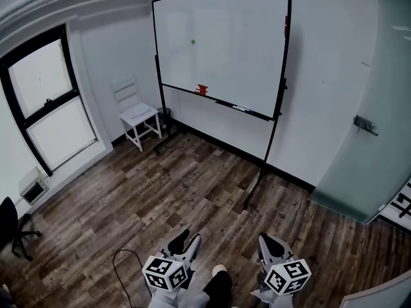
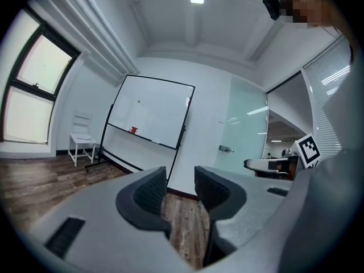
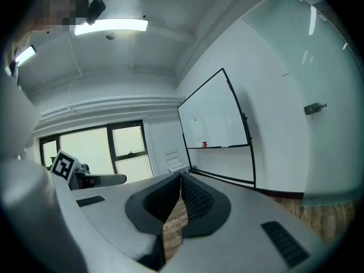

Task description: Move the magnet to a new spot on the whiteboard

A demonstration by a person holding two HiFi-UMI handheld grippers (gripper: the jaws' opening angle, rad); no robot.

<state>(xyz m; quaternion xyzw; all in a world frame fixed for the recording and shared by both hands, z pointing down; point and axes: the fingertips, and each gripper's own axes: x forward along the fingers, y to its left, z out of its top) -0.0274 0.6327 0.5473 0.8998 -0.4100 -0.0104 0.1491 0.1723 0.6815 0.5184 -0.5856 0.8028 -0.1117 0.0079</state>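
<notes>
1. Head view. The whiteboard [image 1: 221,47] stands across the room on its wheeled frame. Both tools are low in the frame, well apart from it, over the wooden floor [image 1: 160,191]. The magnet [image 1: 192,42] sits on the board's upper left-centre, alone on the white surface. A red object [image 1: 201,90] rests on the tray [image 1: 218,101] below it. Judgement: the step in hand is the approach, and no reach makes sense until the person is close to the board.
2. Left gripper view. The left tool [image 2: 181,192] has its jaws moderately apart, with only floor showing between them. The magnet [image 2: 138,102] shows as a tiny speck on the board. Judgement: this tool looks the readier one. It should come in square to the board, straddle the disc's rim, close firmly, then peel or slide the disc clear of the tray.
3. Right gripper view. The right tool [image 3: 181,195] has its pads closed together at the tips and is empty. The magnet [image 3: 195,120] is a faint dot here.
4. Appearance of the magnet: small, round and green. It is too distant to show thickness or finish.
</notes>
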